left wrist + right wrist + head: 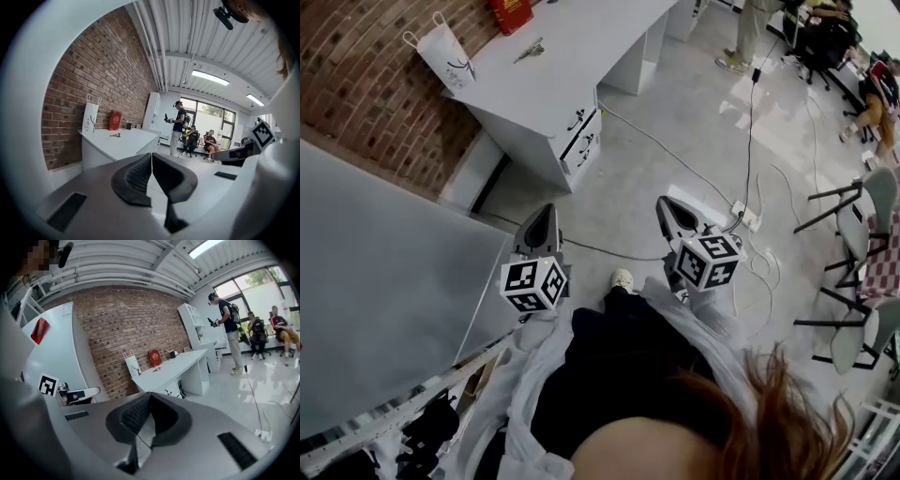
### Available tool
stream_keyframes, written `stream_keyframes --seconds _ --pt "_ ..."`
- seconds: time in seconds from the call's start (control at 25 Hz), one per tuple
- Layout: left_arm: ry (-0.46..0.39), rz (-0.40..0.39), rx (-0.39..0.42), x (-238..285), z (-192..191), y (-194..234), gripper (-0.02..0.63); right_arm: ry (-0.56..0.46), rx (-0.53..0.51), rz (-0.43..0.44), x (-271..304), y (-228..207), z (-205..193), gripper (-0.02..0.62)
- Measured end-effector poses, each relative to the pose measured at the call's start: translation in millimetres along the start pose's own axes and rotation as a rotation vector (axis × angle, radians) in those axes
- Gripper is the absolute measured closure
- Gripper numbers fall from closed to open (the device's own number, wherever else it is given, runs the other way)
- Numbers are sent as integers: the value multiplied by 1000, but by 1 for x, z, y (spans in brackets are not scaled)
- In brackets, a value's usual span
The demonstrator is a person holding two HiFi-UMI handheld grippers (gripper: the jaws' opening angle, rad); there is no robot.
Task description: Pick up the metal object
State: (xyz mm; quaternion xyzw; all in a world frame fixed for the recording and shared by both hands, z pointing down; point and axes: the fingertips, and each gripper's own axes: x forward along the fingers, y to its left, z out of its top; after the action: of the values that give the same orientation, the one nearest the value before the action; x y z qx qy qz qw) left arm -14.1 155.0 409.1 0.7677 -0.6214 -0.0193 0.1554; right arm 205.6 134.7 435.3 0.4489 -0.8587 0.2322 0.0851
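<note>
Fingers (539, 230) of the left gripper (546, 212) are pressing together on nothing in the head view, and the right gripper (667, 206) is doing likewise. Both are hanging over the floor just ahead of the person, aiming at the far white desk (581, 37). The metal object (529, 50) is lying there, well apart from both, with a paper bag (445, 58) to its left.

In the left gripper view, the closed, empty jaws are pointing nearly level, with the metal object (115, 135) sitting far off on the desktop.

In the right gripper view, the jaws are also meeting with nothing between them, tilting slightly down, and the metal object (156, 370) is lying near a red box (154, 357). Both grippers are probably being carried shut simply for the approach and will need opening before any grasp.
</note>
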Motion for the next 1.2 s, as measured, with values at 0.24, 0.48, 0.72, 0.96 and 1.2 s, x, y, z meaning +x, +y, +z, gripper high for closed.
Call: stream_keyframes --seconds 0.24,0.48,0.72,0.96,1.2 --pt "2 32 3 22 -3 0 584 21 -2 39 24 -17 7 589" --pt "23 48 -4 41 -7 5 584 58 23 47 44 -27 4 589" --pt "31 53 -9 87 3 19 584 56 78 32 79 -52 26 589" --pt "29 45 -16 152 23 41 584 41 70 27 136 -69 68 589" --pt "33 40 -13 213 54 73 584 29 68 31 202 -80 116 589"
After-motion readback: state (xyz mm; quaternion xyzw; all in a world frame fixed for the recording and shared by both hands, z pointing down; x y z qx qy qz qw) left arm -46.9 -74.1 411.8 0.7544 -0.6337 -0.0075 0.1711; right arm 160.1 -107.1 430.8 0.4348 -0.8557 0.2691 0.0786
